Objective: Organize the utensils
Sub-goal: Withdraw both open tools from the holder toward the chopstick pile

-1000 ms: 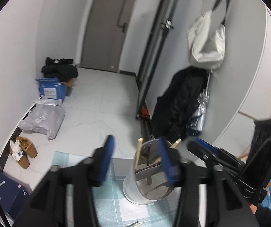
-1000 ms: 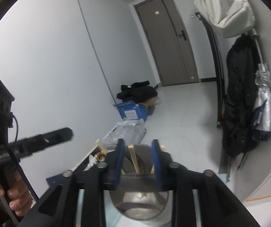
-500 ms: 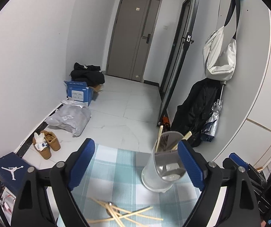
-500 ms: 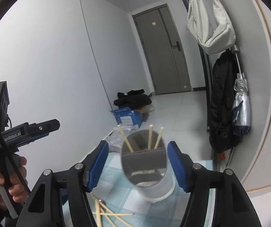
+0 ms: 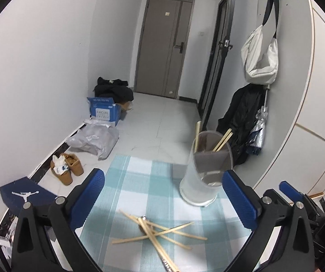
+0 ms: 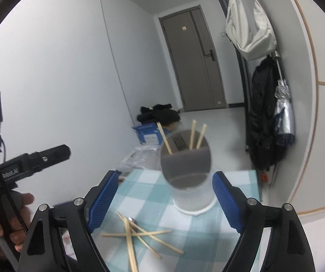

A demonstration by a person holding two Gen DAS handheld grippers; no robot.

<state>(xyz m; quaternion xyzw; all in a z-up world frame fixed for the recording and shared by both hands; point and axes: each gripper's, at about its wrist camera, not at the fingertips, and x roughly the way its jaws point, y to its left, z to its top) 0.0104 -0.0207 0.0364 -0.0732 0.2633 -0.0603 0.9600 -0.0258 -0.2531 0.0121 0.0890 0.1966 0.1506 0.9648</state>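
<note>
Wooden chopsticks [image 5: 155, 232] lie crossed on the checked cloth [image 5: 139, 181] near me. My left gripper [image 5: 167, 200] and right gripper [image 6: 164, 201] are both spreading wider, empty. The utensil holder [image 5: 207, 170] stands farther right, holding three chopsticks.

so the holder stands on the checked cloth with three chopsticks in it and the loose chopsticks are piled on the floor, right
Not quite. The loose chopsticks lie in a crossed pile on the checked cloth, in front of the holder, not on the floor; the left wrist view shows this. The rest is right.
</note>
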